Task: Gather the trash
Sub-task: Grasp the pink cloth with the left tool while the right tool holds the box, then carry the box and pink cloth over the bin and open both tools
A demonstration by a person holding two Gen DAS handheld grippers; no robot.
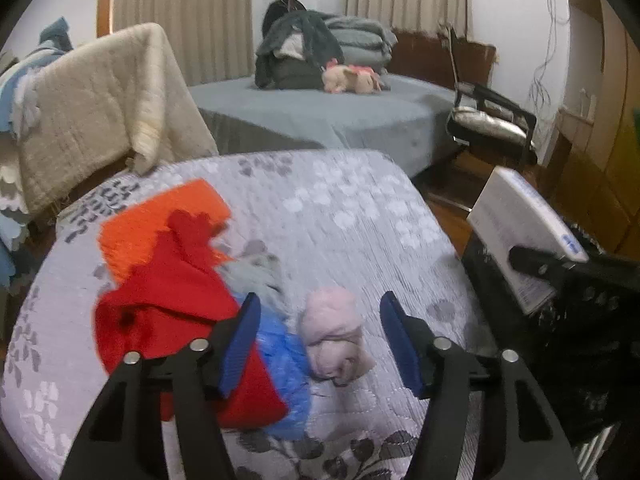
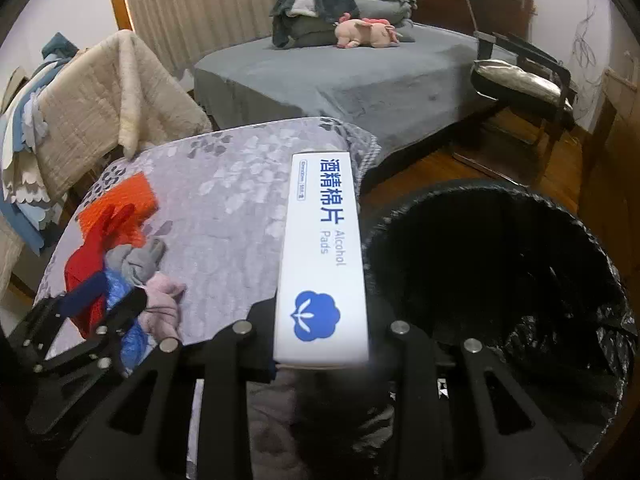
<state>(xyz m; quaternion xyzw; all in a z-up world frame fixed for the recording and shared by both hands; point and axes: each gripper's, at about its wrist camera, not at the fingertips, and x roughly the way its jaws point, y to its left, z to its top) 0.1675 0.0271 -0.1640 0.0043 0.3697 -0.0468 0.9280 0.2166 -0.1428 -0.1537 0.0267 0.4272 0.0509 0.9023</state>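
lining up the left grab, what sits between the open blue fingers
In the left wrist view, a pink fabric wad lies on the quilt between the left gripper fingers, nearer the left one; blue plastic pokes in beside it.

1 alcohol pads box point(image 2: 322, 256), 1 black-lined bin point(image 2: 496, 280), 1 pink sock ball point(image 1: 334, 338), 1 grey sock point(image 2: 138, 262), 1 plush toy point(image 2: 366, 32), 2 beds.

I am reading blue print on the long white cardboard box point(image 2: 322, 256) at the centre of the right wrist frame: "酒精棉片", then "Alcohol Pads" above a blue cotton-flower logo; the small boxed print is illegible.
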